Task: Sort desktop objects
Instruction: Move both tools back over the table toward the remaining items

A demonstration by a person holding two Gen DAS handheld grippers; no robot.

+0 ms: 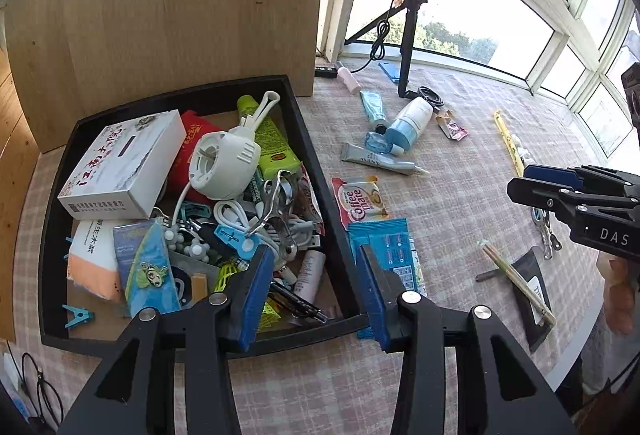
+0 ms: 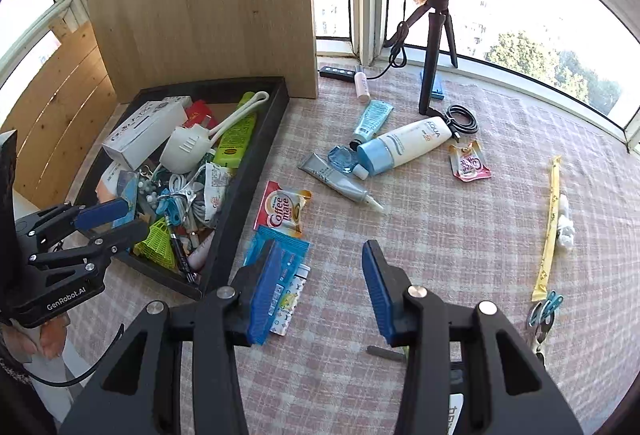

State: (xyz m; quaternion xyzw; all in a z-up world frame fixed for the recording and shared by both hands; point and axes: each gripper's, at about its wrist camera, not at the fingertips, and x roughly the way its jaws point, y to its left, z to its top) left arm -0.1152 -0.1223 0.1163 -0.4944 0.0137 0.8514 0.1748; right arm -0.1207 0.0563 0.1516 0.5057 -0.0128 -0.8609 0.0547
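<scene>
Sorting in progress. The left claw (image 1: pixel 316 275) hangs released and empty over the near right corner of the black tray (image 1: pixel 316 139), which is already heaped with small items. The right claw (image 2: pixel 320 283) is likewise released and empty above the checked table (image 2: pixel 440 235). A blue packet (image 2: pixel 280 259) lies at its 10 o'clock, touching a coffee sachet (image 2: pixel 282 209) just beside the tray. The packet is best gripped by its free edge, so that the sachet is left undisturbed.

Black tray (image 2: pixel 240 191): I see it crammed with clutter. Loose on checked cloth: Coffee-mate sachet (image 2: pixel 283 210), blue wipes packet (image 2: pixel 290 255) just below it, grey tube (image 2: pixel 340 183), white-blue AQUA bottle (image 2: pixel 408 145), all flat.
</scene>
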